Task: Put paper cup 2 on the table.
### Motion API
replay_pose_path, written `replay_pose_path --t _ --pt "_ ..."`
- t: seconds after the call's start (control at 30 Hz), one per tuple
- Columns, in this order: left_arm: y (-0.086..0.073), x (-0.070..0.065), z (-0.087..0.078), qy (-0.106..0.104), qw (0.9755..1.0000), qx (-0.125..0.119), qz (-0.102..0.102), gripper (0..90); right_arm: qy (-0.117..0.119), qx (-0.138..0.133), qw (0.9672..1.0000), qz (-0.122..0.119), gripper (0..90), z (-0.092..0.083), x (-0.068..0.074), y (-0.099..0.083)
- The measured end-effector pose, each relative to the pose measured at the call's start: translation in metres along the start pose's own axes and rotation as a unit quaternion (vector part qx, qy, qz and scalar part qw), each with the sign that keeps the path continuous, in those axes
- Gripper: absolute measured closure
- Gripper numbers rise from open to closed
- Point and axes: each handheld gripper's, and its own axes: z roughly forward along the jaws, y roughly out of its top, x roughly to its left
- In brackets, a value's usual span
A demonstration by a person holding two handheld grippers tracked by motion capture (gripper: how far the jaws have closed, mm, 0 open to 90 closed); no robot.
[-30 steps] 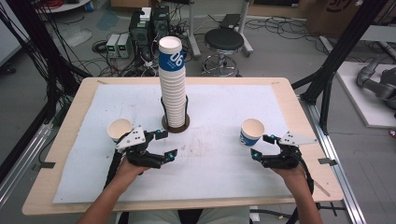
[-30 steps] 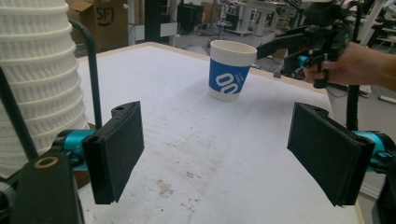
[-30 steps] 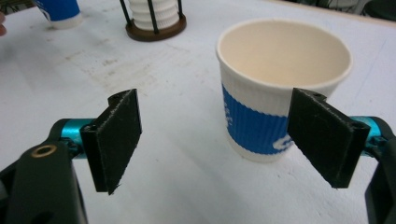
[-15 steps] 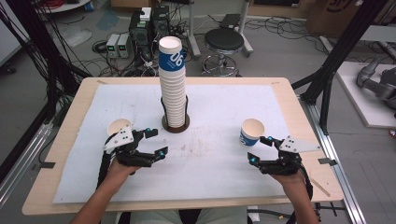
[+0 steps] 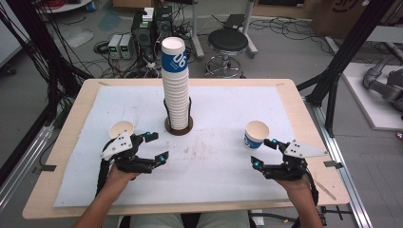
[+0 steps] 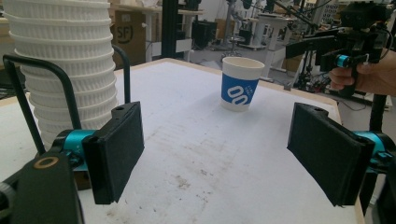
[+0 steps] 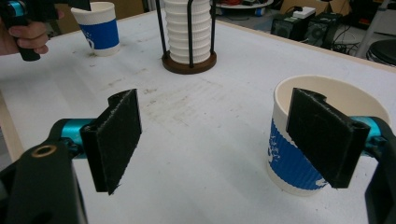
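Left tongs (image 5: pixel 153 147) apart, right tongs (image 5: pixel 264 152) apart, nothing clamped; one paper cup (image 5: pixel 255 135) just beside right tongs, cup stack (image 5: pixel 175 85) between both.

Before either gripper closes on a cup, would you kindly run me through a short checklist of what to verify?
1. Left gripper jaws open, nothing between them: ok.
2. Right gripper jaws open: ok; in the right gripper view one pad stands in front of the right cup, no grip yet.
3. Right cup upright on the mat: ok.
4. Left cup upright beside the left gripper: ok; whether they touch, cannot tell.
5. Stack straight in its holder: ok.
6. Mat between the grippers bare, apart from smudges: ok.
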Motion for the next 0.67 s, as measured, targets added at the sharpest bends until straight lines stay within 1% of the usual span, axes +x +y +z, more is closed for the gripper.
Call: replay_pose_path --t 0.13,0.67 --pt "-0.0002 -0.0013 0.0004 -0.001 1.0 0.0 0.002 18.4 -0.003 -0.001 1.0 -0.005 18.6 0.001 -0.0002 0.0005" --pt "-0.0044 -0.002 0.0015 0.0 1.0 0.005 0.0 18.4 -0.003 0.003 1.0 -0.005 18.6 0.0037 -0.0037 -0.0025"
